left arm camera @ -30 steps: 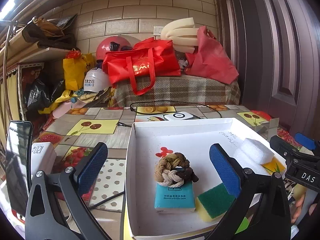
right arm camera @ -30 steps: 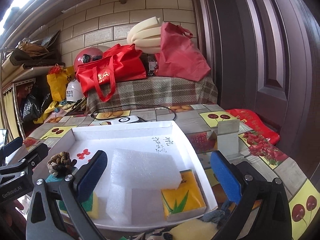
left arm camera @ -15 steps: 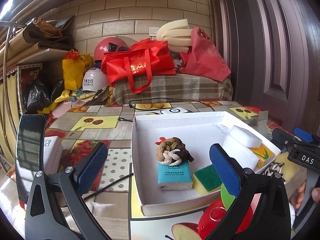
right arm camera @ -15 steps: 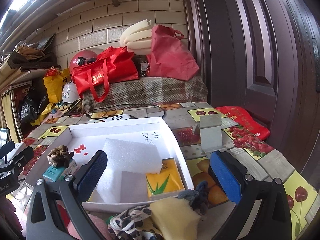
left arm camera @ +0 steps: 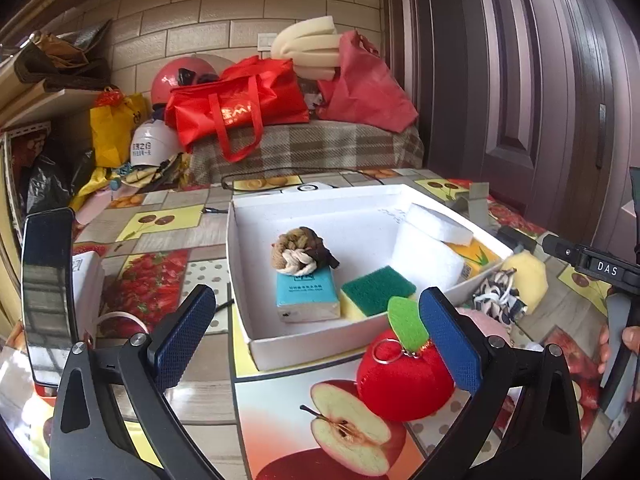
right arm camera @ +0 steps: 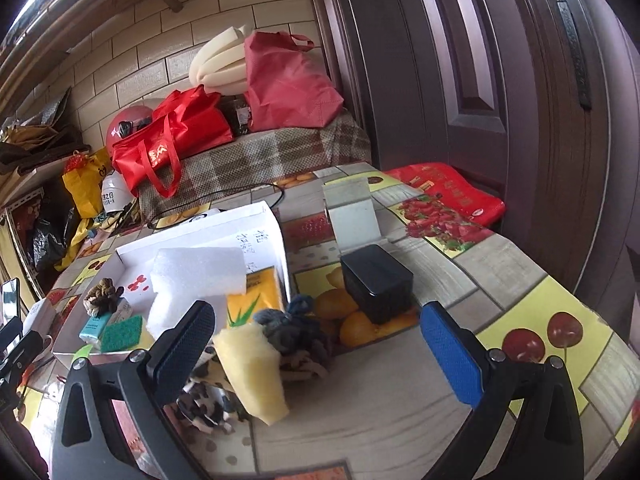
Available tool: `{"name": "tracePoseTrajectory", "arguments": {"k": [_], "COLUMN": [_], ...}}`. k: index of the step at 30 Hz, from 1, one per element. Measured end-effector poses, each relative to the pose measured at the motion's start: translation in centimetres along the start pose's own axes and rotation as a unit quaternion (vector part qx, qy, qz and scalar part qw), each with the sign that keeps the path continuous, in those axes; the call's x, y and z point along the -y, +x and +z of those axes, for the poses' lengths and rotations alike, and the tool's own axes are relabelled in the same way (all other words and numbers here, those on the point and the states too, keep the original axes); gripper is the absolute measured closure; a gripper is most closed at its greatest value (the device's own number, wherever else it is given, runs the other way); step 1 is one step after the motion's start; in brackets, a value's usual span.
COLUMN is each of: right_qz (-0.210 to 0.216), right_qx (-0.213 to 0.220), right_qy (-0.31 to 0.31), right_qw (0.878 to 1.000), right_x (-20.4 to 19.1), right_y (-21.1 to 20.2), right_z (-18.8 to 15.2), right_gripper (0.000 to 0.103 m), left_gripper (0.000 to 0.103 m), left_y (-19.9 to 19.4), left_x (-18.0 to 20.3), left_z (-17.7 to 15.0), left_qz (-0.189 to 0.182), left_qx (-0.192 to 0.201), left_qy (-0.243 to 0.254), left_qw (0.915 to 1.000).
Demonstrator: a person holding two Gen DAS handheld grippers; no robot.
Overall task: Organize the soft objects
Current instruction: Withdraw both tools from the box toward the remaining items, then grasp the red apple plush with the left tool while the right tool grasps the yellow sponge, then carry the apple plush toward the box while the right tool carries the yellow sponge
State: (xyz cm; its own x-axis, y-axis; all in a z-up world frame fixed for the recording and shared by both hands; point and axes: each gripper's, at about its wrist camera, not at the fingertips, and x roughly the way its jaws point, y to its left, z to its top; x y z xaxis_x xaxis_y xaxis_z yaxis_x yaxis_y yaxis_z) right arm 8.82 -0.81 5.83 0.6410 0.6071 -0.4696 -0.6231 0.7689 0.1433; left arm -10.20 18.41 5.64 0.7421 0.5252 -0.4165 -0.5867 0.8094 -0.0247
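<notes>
Two handheld grippers are hovering over a fruit-patterned worktop where soft objects are being sorted into a white cardboard box. The left gripper is hanging just in front of the box's near wall, its blue-padded fingers spread wide and gripping nothing. A red plush apple with a green felt leaf is sitting on the worktop just outside the box, partly behind the gripper's right finger. Inside the box, a knotted rope toy is resting on a teal tissue pack, with a green-and-yellow scouring sponge beside it and white foam blocks lying over a yellow pack at the far side.

The right gripper is also standing with fingers spread and empty, above a loose pile beside the box: a yellow sponge, a leopard-print cloth and a grey knotted rope toy. A black box is sitting just beyond the pile, and a person's hand is gripping the right gripper's handle.
</notes>
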Motion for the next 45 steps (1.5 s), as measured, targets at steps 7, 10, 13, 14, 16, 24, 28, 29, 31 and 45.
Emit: {"name": "tracePoseTrajectory", "arguments": {"k": [7, 10, 13, 14, 16, 24, 28, 29, 31, 45], "right_qz": [0.041, 0.050, 0.052, 0.052, 0.058, 0.102, 0.108, 0.108, 0.110, 0.079], "right_qx": [-0.025, -0.027, -0.044, -0.053, -0.066, -0.111, -0.099, -0.094, -0.081, 0.002], "right_qy": [-0.026, -0.075, -0.105, -0.109, -0.109, -0.109, -0.136, -0.140, -0.142, -0.106], "right_qw": [0.999, 0.996, 0.992, 0.991, 0.990, 0.983, 0.980, 0.980, 0.980, 0.991], "right_x": [0.4, -1.5, -2.8, -2.9, -2.9, -3.0, -4.0, -4.2, -4.1, -2.7], "right_y": [-0.2, -0.3, 0.4, 0.7, 1.1, 2.4, 1.6, 1.4, 0.9, -1.6], "right_z": [-0.5, -0.8, -0.9, -1.0, -1.0, -1.4, -1.7, -1.6, -1.6, -1.0], "right_gripper": [0.001, 0.011, 0.026, 0.028, 0.032, 0.068, 0.079, 0.079, 0.079, 0.079], "left_gripper": [0.000, 0.000, 0.000, 0.000, 0.000, 0.004, 0.021, 0.035, 0.040, 0.043], "left_y": [1.0, 1.3, 2.1, 2.3, 2.6, 3.6, 4.4, 4.5, 4.4, -1.0], "left_x": [2.3, 3.2, 3.6, 3.7, 3.7, 4.3, 4.6, 4.7, 4.8, 3.2], "left_z": [-0.6, -0.8, -1.1, -1.2, -1.3, -1.7, -1.8, -1.8, -1.8, -1.1], "left_qz": [-0.044, -0.052, -0.059, -0.060, -0.058, -0.066, -0.071, -0.070, -0.070, 0.004], "left_qx": [-0.047, -0.063, -0.094, -0.103, -0.111, -0.142, -0.163, -0.165, -0.162, -0.023], "left_qy": [0.051, 0.070, 0.077, 0.076, 0.074, 0.084, 0.090, 0.091, 0.093, 0.063], "left_qw": [0.9966, 0.9942, 0.9909, 0.9900, 0.9894, 0.9841, 0.9800, 0.9796, 0.9799, 0.9978]}}
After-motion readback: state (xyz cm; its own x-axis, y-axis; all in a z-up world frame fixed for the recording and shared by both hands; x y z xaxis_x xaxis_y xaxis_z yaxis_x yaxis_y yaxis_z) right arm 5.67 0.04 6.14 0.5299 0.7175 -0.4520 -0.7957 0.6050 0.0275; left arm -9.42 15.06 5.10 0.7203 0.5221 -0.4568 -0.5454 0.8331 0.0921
